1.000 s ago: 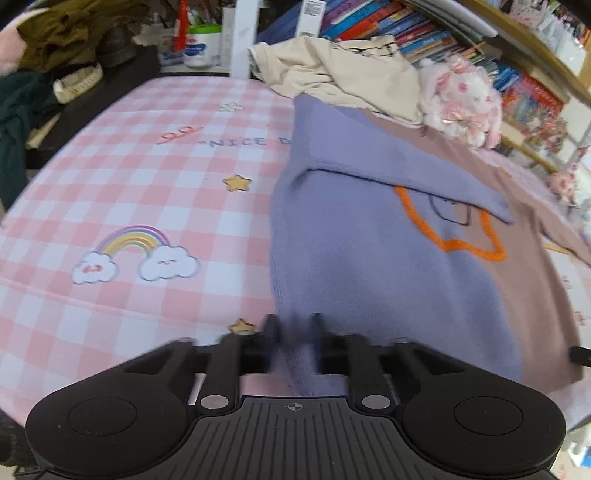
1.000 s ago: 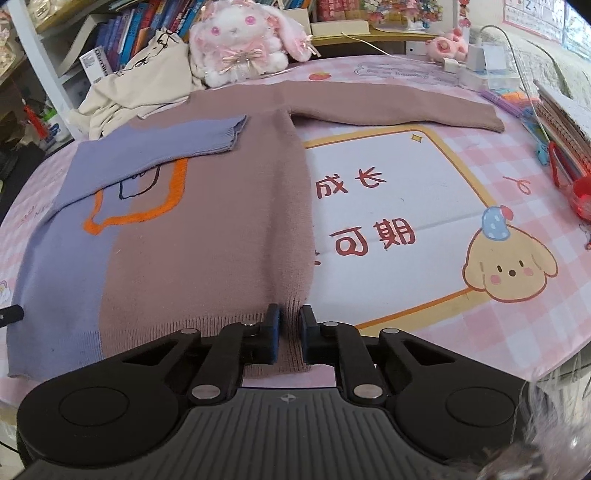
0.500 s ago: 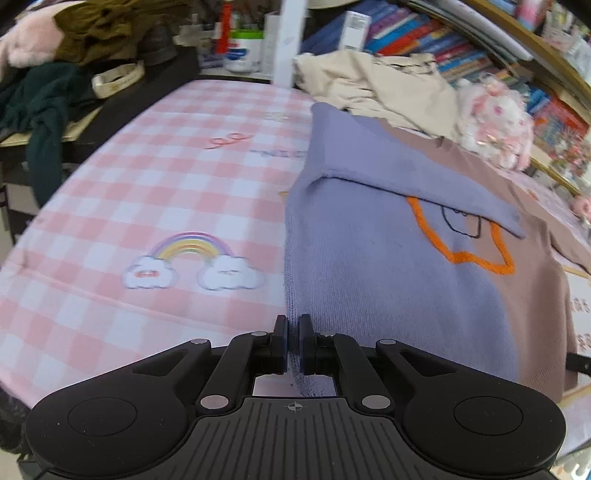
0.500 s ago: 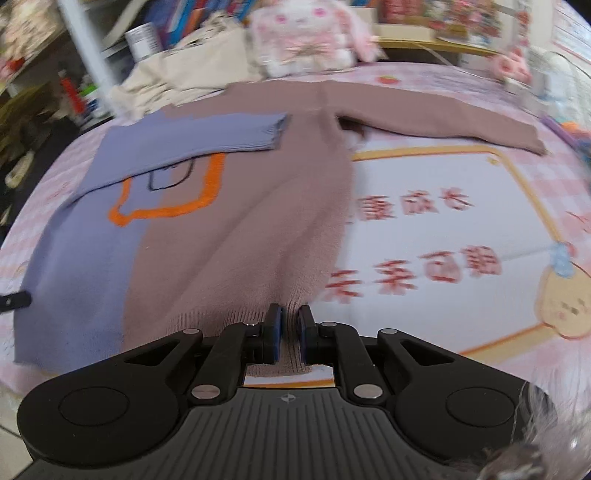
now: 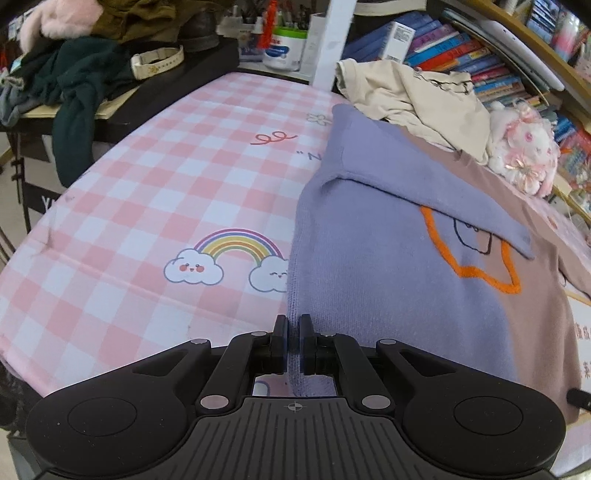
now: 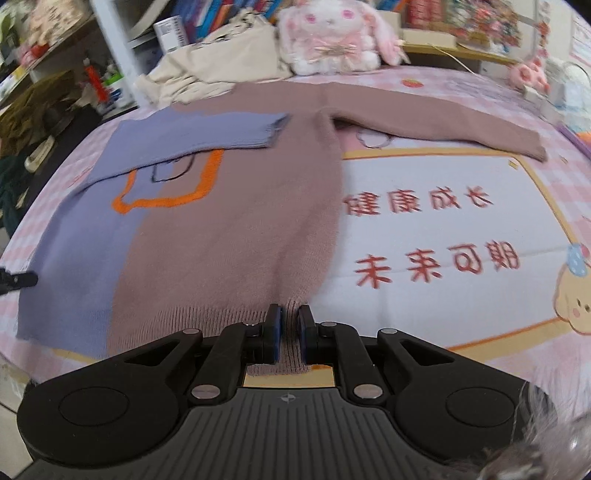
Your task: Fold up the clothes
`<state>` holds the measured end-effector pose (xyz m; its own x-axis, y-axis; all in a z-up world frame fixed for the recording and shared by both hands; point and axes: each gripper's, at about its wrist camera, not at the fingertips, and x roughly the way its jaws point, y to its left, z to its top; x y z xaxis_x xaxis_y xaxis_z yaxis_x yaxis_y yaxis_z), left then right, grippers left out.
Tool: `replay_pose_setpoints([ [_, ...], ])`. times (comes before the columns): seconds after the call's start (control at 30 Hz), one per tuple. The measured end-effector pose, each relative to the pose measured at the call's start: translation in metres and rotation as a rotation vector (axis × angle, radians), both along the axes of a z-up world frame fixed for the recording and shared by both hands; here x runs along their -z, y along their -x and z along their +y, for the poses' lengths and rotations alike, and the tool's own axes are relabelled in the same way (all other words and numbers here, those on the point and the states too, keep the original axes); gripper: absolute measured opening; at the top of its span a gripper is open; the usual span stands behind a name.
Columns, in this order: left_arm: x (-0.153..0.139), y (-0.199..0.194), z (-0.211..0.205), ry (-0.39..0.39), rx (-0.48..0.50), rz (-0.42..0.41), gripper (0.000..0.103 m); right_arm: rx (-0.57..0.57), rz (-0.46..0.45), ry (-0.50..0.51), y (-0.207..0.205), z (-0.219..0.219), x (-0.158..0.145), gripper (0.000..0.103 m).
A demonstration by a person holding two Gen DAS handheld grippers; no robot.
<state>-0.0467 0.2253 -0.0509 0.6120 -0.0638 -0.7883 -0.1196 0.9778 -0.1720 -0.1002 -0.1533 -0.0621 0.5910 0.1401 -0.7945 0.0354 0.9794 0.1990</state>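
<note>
two grippers, left gripper [image 5: 293, 345] and right gripper [image 6: 289, 334], pinch sweater [image 6: 236, 229] hem; cloth [image 6: 443, 229] reads "未来可期".

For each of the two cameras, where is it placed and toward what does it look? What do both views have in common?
Left wrist: sits on the left gripper, facing across the purple-and-brown knit sweater toward bookshelves; its black fingers pinch the purple hem corner.
Right wrist: sits on the right gripper, facing up the sweater toward the white plush rabbit; its fingers pinch the brown hem.
Shared: sweater, rabbit, pink checked tablecloth.
</note>
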Motion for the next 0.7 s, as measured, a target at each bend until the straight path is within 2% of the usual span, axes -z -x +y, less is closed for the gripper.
replay_pose_setpoints([
  [0.17,0.003,0.0,0.006,0.028,0.014,-0.01,0.005,0.016,0.009,0.021,0.002,0.004,-0.001,0.01],
  [0.23,0.003,0.0,0.007,0.033,0.015,-0.014,0.009,0.027,0.001,0.033,0.004,0.007,-0.001,0.01],
  [0.33,0.005,0.007,0.004,0.006,0.034,-0.039,0.012,0.045,-0.005,0.055,0.008,0.011,-0.002,0.011],
  [0.4,0.002,0.014,0.002,-0.014,0.025,-0.052,0.02,0.058,-0.011,0.073,0.012,0.015,-0.005,0.019],
  [0.43,-0.001,0.019,0.001,-0.007,0.014,-0.071,0.029,0.064,-0.019,0.081,0.015,0.017,-0.008,0.025],
  [0.47,-0.004,0.025,0.001,0.0,0.003,-0.09,0.041,0.065,-0.034,0.088,0.019,0.02,-0.011,0.039],
  [0.5,-0.008,0.031,0.0,0.007,-0.007,-0.109,0.049,0.062,-0.056,0.095,0.024,0.023,-0.015,0.043],
  [0.53,-0.012,0.038,-0.002,0.015,-0.014,-0.134,0.065,0.061,-0.074,0.106,0.029,0.027,-0.02,0.044],
  [0.57,-0.016,0.045,-0.005,0.016,-0.017,-0.156,0.073,0.062,-0.089,0.12,0.034,0.03,-0.025,0.05],
  [0.63,-0.024,0.058,-0.014,0.011,-0.005,-0.2,0.08,0.066,-0.116,0.149,0.044,0.034,-0.033,0.06],
  [0.7,-0.025,0.067,-0.026,-0.011,0.038,-0.22,0.084,0.076,-0.134,0.176,0.052,0.034,-0.039,0.075],
])
